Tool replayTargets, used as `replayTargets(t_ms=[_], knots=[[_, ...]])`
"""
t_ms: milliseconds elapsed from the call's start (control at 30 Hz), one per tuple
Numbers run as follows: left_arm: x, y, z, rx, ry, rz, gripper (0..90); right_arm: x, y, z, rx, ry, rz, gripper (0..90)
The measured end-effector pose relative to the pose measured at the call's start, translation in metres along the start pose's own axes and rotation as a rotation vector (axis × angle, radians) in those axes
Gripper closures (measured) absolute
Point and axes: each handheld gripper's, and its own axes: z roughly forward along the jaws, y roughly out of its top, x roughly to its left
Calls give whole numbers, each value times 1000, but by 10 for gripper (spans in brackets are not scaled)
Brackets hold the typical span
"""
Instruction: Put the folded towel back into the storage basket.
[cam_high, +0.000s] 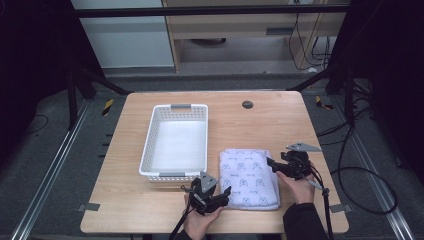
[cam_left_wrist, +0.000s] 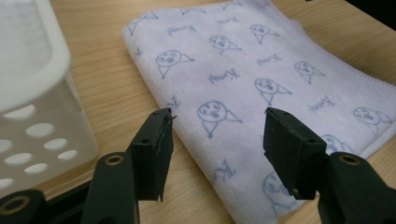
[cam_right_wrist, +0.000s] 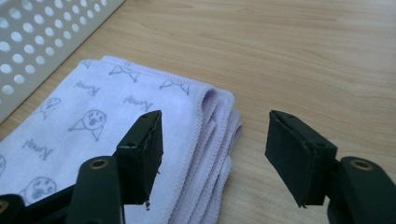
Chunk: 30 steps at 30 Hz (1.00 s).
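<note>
A folded pale-lilac terry towel printed with little blue cartoon faces (cam_high: 249, 178) lies flat on the near part of the light wooden table (cam_high: 270, 125), just to the right of the white perforated plastic basket (cam_high: 175, 141) and a little nearer the person than most of it. The fold is neat, several layers stacked, with the layered edges showing along its right side in the right gripper view (cam_right_wrist: 205, 154).

The left gripper (cam_high: 216, 196) sits at the towel's near left corner, its jaws spread wide with nothing between them; in the left gripper view they straddle the towel's left edge (cam_left_wrist: 187, 135), one jaw over bare wood, the other over cloth. The right gripper (cam_high: 276, 165) is at the towel's far right side, jaws likewise wide apart and empty, framing the stacked edges and the bare table beside them.

My guess is the towel is meant for the basket, which stands empty. The risk I see is in the pinch: if either gripper closes on only the top layers, the fold will peel open as it lifts and the towel will arrive as a loose heap. Uneven lifting between the two hands could sag the middle, and the basket's near rim (cam_high: 165, 174) is close enough to catch a trailing corner.
</note>
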Motion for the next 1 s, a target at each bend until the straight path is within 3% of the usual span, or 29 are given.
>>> replayTargets(t_ms=[633, 1000], knots=[[1, -7, 24, 61, 14, -21, 355, 0, -14, 25, 72, 45, 54, 393], [4, -10, 29, 66, -4, -50, 325, 0, -18, 32, 92, 56, 66, 422]])
